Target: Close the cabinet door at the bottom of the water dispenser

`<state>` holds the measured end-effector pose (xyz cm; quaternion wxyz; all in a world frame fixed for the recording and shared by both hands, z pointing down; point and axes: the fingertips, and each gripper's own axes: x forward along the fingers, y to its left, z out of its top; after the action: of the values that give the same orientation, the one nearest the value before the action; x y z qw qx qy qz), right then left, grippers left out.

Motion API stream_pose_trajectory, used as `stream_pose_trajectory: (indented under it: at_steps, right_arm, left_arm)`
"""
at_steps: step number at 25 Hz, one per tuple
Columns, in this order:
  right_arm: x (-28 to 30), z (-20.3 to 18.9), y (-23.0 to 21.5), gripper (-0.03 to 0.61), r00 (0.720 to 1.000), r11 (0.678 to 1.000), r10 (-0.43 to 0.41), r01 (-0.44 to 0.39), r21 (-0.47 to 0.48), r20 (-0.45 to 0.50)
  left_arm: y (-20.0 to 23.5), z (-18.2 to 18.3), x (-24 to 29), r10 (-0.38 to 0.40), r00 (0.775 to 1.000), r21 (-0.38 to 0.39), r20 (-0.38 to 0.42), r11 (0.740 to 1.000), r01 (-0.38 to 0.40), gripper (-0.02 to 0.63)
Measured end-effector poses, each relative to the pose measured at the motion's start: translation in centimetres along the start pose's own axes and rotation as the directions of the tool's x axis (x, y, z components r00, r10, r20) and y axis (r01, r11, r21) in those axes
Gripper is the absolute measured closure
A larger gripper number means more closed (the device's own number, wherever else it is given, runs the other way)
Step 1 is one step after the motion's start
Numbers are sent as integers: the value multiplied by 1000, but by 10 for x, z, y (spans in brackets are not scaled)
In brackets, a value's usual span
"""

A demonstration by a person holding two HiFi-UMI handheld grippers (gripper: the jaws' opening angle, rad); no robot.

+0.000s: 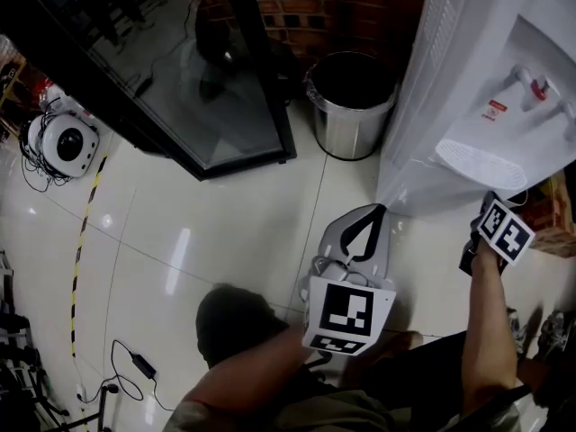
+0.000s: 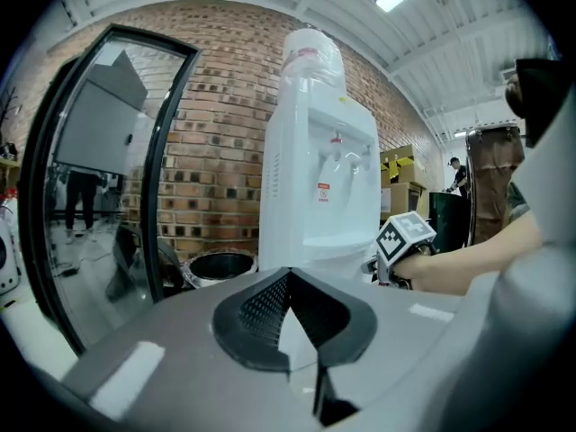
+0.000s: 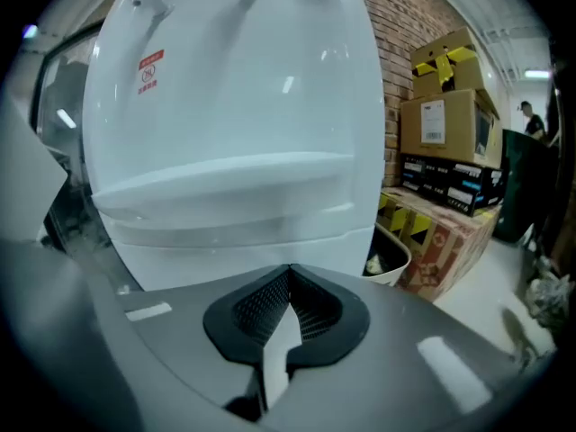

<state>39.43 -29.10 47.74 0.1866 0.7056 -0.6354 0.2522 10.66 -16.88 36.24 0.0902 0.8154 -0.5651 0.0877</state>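
The white water dispenser (image 1: 486, 88) stands at the right, with red and blue taps above a drip tray (image 1: 481, 162). Its lower front panel (image 3: 243, 255) fills the right gripper view just beyond my right gripper (image 3: 290, 268), whose jaws are shut and empty. I cannot tell how the cabinet door stands. In the head view only the right gripper's marker cube (image 1: 502, 228) shows, close to the dispenser's front. My left gripper (image 1: 380, 209) is shut and empty, pointing at the dispenser's near corner. The left gripper view shows the dispenser (image 2: 319, 187) upright, its base hidden.
A steel bin with a black liner (image 1: 351, 102) sits left of the dispenser against the brick wall. A black-framed glass panel (image 1: 180, 70) leans at the left. Cardboard boxes (image 3: 445, 124) are stacked on the dispenser's right. Cables (image 1: 135, 363) lie on the tiled floor.
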Motion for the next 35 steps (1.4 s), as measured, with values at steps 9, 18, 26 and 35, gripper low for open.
stream_pose_trajectory:
  at_steps: [9, 18, 26, 35]
  right_arm:
    - [-104, 4, 193, 578, 837, 804, 541, -489, -339, 77]
    - [-199, 41, 212, 578, 774, 798, 591, -520, -305, 228]
    - [-254, 40, 182, 578, 804, 854, 505, -411, -320, 314]
    - [-293, 32, 194, 578, 806, 868, 488, -410, -278, 336]
  left_arm:
    - [13, 16, -11, 15, 999, -11, 42, 1000, -15, 614]
    - [49, 34, -52, 32, 995, -23, 90, 999, -30, 614]
    - [23, 29, -61, -98, 993, 8, 72, 995, 98, 614]
    - [15, 26, -86, -183, 981, 62, 60, 982, 179, 614]
